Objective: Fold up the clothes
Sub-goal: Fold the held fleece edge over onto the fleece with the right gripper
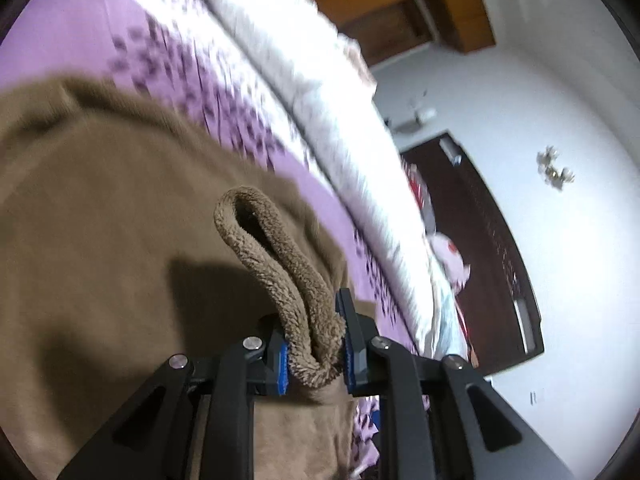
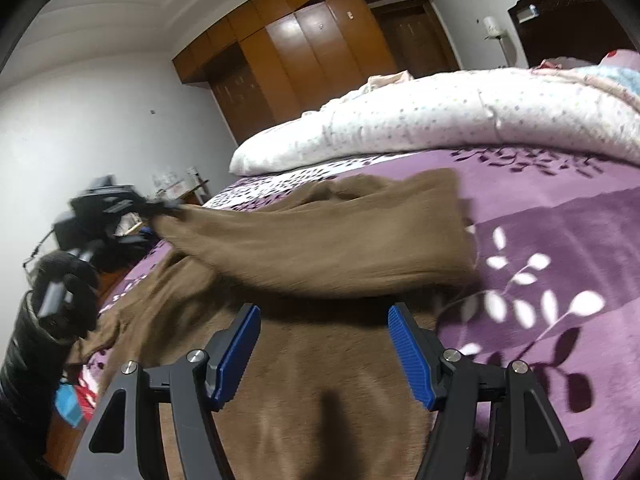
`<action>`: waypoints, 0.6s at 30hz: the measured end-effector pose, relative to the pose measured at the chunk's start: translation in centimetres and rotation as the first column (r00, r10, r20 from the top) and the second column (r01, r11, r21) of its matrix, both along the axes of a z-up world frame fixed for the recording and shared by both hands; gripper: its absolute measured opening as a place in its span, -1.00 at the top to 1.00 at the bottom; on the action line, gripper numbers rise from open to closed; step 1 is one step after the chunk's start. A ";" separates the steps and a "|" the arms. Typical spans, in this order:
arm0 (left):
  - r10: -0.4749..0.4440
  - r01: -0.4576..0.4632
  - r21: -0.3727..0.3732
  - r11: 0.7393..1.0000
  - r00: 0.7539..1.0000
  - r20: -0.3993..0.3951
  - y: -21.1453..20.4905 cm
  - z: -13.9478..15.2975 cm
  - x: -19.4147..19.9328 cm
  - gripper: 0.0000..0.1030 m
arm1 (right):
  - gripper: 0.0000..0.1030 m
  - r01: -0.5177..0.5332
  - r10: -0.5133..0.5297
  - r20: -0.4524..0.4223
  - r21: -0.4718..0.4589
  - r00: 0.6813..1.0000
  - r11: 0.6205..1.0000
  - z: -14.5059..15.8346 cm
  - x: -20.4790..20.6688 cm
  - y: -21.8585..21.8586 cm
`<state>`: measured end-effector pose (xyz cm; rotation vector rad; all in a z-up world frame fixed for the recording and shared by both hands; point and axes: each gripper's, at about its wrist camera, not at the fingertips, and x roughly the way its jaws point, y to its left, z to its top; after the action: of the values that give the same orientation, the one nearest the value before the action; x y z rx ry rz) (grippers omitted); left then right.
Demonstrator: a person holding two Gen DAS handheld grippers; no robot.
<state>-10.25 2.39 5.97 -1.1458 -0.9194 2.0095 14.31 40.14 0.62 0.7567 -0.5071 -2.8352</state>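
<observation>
A brown fleece garment lies spread on the purple bedspread. My left gripper is shut on a fuzzy fold of its edge and holds it raised. In the right wrist view the left gripper at the left lifts one part of the brown garment off the bed, stretched across toward the right. My right gripper is open and empty, just above the flat part of the garment.
A white dotted quilt is bunched along the far side of the bed. A wooden wardrobe stands behind it. A dark headboard and pillows are at one end. The purple leaf-patterned bedspread extends to the right.
</observation>
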 end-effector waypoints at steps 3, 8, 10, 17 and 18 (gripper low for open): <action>0.053 -0.054 -0.048 0.997 0.998 -0.035 -3.1 0.5 0.6 0.57 | -0.33 0.027 -0.027 0.002 0.026 1.000 0.999 0.4 -0.1 0.4; 0.115 -0.119 -0.150 0.982 0.993 -0.030 -6.9 -1.9 2.1 0.57 | -0.33 0.038 -0.039 0.011 0.053 0.999 0.998 1.0 -1.0 0.2; 0.130 -0.128 -0.168 0.978 0.992 0.001 -8.0 -3.7 2.3 0.57 | -0.33 0.039 -0.040 0.016 0.077 0.999 0.996 1.4 -1.6 -0.2; 0.143 -0.130 -0.262 0.956 0.989 0.031 -8.9 -7.3 3.1 0.30 | -0.33 -0.054 0.041 0.062 0.228 0.997 0.972 3.6 -6.3 -4.9; 0.155 -0.146 -0.289 0.946 0.988 0.010 -9.1 -7.2 3.4 0.09 | -0.33 -0.073 0.055 0.078 0.261 0.995 0.962 3.6 -7.2 -5.9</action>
<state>-6.89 -6.76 -1.20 -1.3006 -0.7665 2.3132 7.11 34.27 4.17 0.9020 -0.1093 -2.8567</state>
